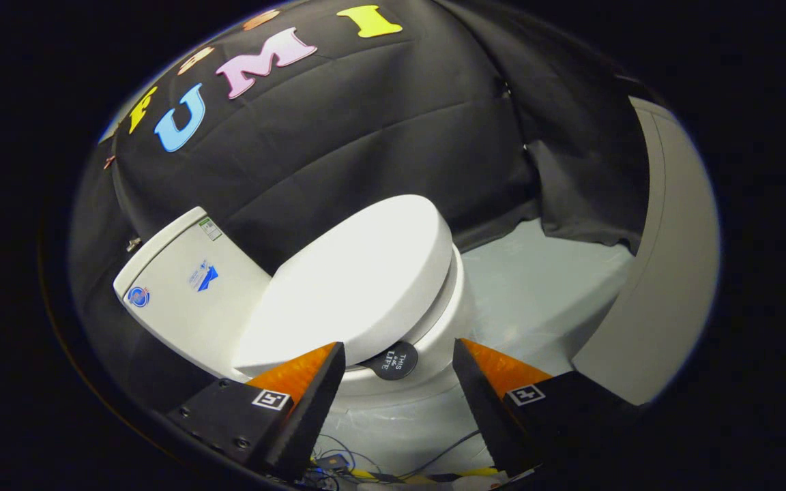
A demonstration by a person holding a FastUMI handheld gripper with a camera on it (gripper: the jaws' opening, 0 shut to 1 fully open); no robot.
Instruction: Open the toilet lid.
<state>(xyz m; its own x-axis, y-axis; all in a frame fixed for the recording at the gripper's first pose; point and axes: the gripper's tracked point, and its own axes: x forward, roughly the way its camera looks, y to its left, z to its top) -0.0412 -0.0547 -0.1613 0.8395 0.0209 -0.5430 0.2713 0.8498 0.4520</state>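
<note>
**Gripper poised at the front of a closed white toilet**

A draped black cloth wall (393, 136) stands behind everything. In front of it sits a glossy white ceramic toilet (427, 368) on a pale grey floor (536, 286), seen tilted by the camera.

The toilet's smooth white oval lid (359, 279) lies down flat and closed over the bowl, just ahead of the gripper's fingers, with its front edge nearest them. Behind the lid, against the cloth wall, is the boxy white cistern (188, 286). It carries three stickers: a small round blue one near one corner, a blue-and-white one at the middle of its face, and a small pale label with a green strip near the upper edge. Their writing is too small to read.

Below the lid's front edge a small round black tab (393, 360) sticks out, printed in white with what appears to be "THIS" and "LIFT".

The gripper (400, 365) has its two fingers spread wide apart, gripping nothing; the black tab sits between the fingertips, untouched. Each finger bears a small square black-and-white marker.

Thin dark cables (366, 464) and a yellow-and-black striped strip lie on the floor beneath the fingers.
</note>
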